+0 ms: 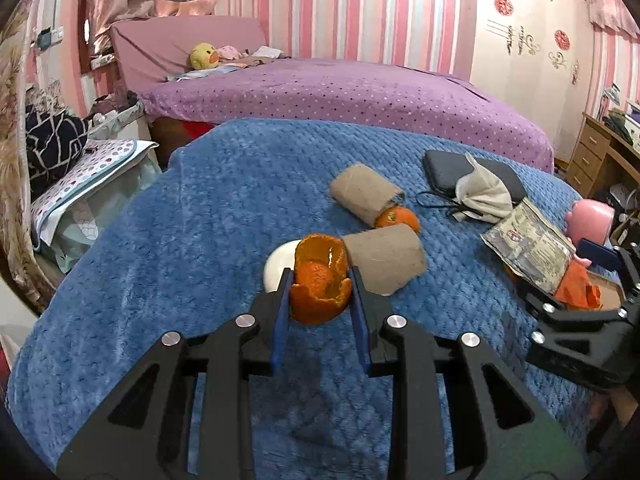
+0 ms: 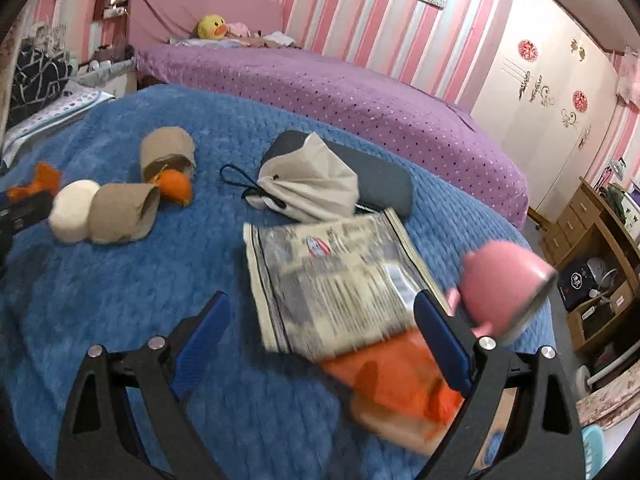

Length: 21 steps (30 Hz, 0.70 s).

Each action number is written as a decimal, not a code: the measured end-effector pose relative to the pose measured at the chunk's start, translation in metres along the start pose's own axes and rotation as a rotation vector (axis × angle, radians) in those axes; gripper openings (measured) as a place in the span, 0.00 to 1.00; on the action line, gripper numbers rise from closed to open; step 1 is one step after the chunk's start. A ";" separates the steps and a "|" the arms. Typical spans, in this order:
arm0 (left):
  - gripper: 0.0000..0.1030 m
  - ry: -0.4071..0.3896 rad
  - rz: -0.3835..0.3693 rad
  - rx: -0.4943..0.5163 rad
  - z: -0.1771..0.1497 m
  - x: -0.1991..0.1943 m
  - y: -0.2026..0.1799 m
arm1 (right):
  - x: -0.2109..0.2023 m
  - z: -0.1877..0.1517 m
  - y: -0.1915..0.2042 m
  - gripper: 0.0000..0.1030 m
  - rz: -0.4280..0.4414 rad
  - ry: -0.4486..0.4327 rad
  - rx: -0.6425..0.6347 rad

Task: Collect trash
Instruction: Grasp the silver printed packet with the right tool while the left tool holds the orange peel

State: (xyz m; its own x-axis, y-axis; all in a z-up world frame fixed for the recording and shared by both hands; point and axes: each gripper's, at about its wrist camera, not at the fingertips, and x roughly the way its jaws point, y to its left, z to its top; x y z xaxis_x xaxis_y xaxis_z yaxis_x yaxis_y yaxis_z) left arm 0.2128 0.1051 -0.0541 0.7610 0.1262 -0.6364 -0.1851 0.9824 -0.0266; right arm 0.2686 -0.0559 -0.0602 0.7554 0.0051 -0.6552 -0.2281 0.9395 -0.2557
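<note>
At the far left of the blue blanket (image 1: 200,220), the white roll (image 1: 278,270) is mostly hidden behind the orange peel (image 1: 320,288) in the left wrist view; only its rounded edge shows. The left claw (image 1: 320,300) is clamped on that peel, a pad pressed against each side, and the peel stands up between the blue pads above the blanket. Just right of it lies a cardboard tube (image 1: 386,260), touching the white roll. Behind that a second tube (image 1: 366,194) lies tilted, with an orange piece (image 1: 398,218) half tucked in its mouth.

Farther right, a beige drawstring pouch (image 2: 308,188) covers part of a dark grey case (image 2: 380,184). The printed wrapper (image 2: 332,276) is smeared by motion blur in the right wrist view and its text cannot be read. It lies between the spread fingers of the right claw (image 2: 320,320), which is wide open and grips nothing. An orange wrapper (image 2: 384,372) pokes from under the printed one, close to the right finger. A pink cup (image 2: 504,280), also blurred, sits just beyond that finger, partly cut off by it.
</note>
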 end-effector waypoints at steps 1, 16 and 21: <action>0.25 0.002 -0.006 -0.015 0.001 0.000 0.004 | 0.003 0.003 0.002 0.88 -0.005 0.008 -0.005; 0.25 0.008 -0.010 -0.026 0.003 0.001 0.009 | 0.004 0.027 -0.030 0.42 -0.078 0.027 0.024; 0.25 0.004 -0.018 -0.021 0.003 0.000 0.003 | -0.013 0.033 -0.039 0.31 -0.141 0.018 -0.013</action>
State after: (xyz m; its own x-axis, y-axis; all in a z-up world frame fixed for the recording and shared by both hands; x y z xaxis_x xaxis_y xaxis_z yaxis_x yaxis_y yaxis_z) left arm 0.2140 0.1084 -0.0515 0.7618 0.1079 -0.6388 -0.1843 0.9814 -0.0541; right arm 0.2881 -0.0817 -0.0180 0.7694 -0.1328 -0.6248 -0.1286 0.9259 -0.3552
